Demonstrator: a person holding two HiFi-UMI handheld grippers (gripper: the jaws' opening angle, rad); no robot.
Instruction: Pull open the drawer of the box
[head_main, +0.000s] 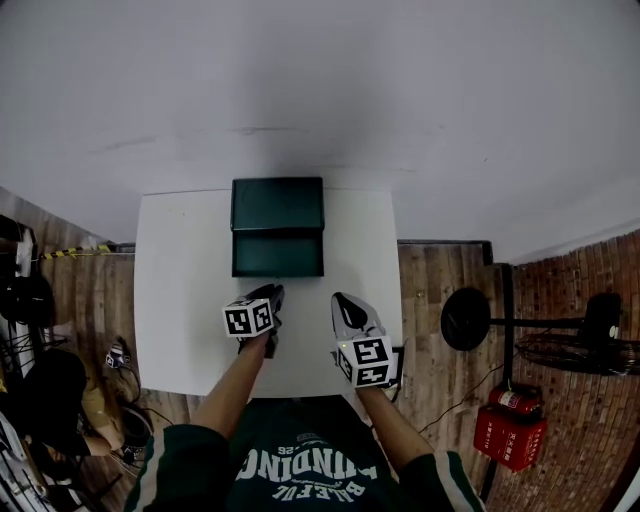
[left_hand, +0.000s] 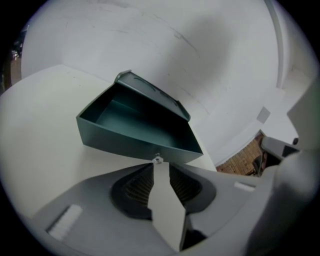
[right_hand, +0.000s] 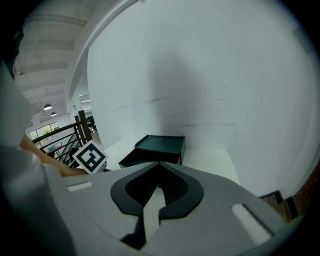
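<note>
Left of the box, the white table (head_main: 175, 300) runs to its edge, with wooden floor (head_main: 90, 300) and dark clutter, too dim to name, beyond it.

The dark green box (head_main: 278, 203) stands at the table's far edge against the white wall. Its drawer (head_main: 278, 255) is pulled out of the box toward the person. It is open-topped, and nothing shows inside it.

The left gripper (head_main: 270, 294) sits on the near side of the box, just in front of the drawer and left of its centre. Its marker cube (head_main: 249, 318) faces up. In the left gripper view its jaws stand slightly apart, with only bare table between them. The drawer's small metal knob (left_hand: 157, 160) lies just beyond the tips, in line with the gap and not pinched.

The right gripper (head_main: 343, 301) is also on the near side of the box, just beyond the drawer's right front corner and a little farther from it than the left one. In the right gripper view its jaw tips are pressed together with nothing held. The box and its open drawer show behind the tips.

Right of the box, off the table on the wooden floor, stands a black pedestal fan (head_main: 466, 318). Nearer the person than the fan are a red fire extinguisher (head_main: 515, 400) and a red case (head_main: 510, 438) below it, by a brick wall (head_main: 580, 300).
</note>
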